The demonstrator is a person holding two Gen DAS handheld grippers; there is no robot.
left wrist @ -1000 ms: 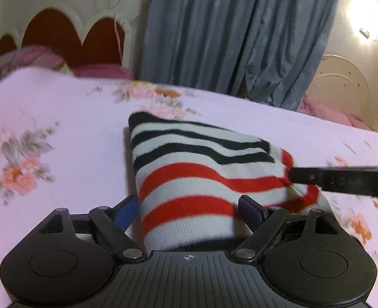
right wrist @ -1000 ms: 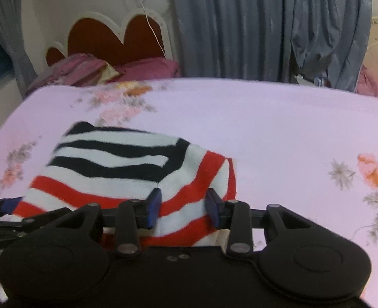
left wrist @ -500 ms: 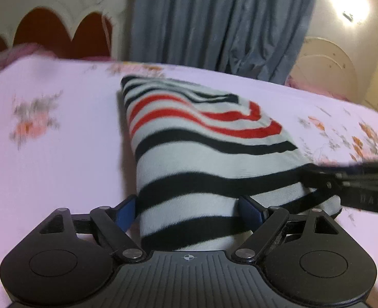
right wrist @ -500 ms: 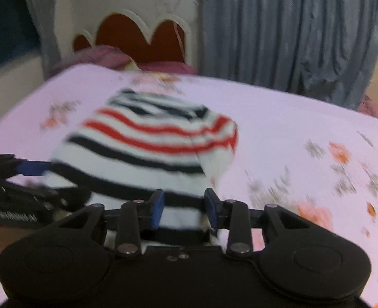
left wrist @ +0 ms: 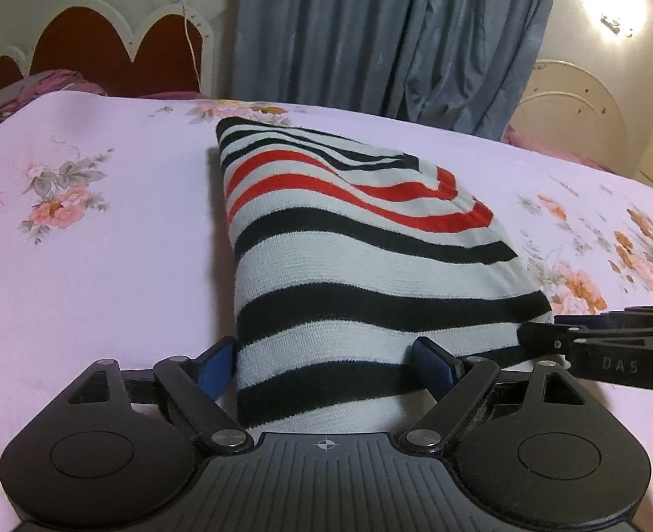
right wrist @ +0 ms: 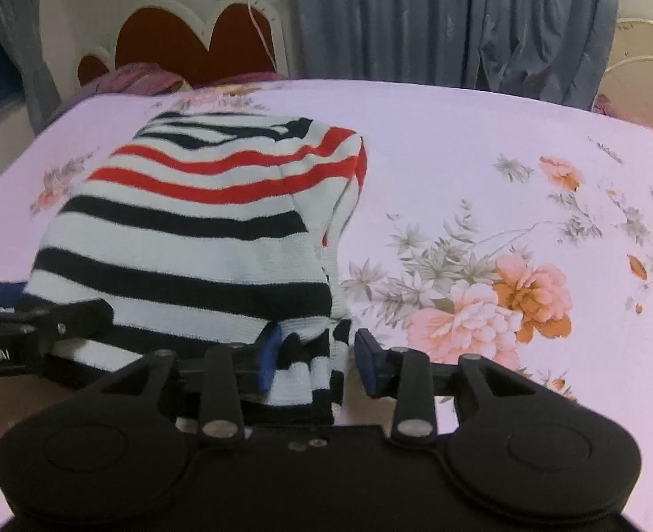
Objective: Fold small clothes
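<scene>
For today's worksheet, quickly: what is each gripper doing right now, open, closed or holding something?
Left gripper: jaws wide, striped garment between them; a grip cannot be told.
Right gripper: jaws opening, garment's near edge between them, right pad clear.

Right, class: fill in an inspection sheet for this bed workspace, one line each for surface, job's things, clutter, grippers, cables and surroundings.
Surface: bed sheet, pale pink with flower prints.
Job's things: striped garment, red, black and white, folded over and lying on the sheet.
Clutter: nothing seen on the sheet near the garment; purple bedding bunched by the headboard.
Grippers: left gripper wide, pads either side of the garment's near edge; right gripper opening, garment corner between its pads, the right pad clear of the cloth.
Cables: thin cord hanging over the headboard.
Surroundings: headboard, grey-blue curtain, wall lamp lit.
</scene>
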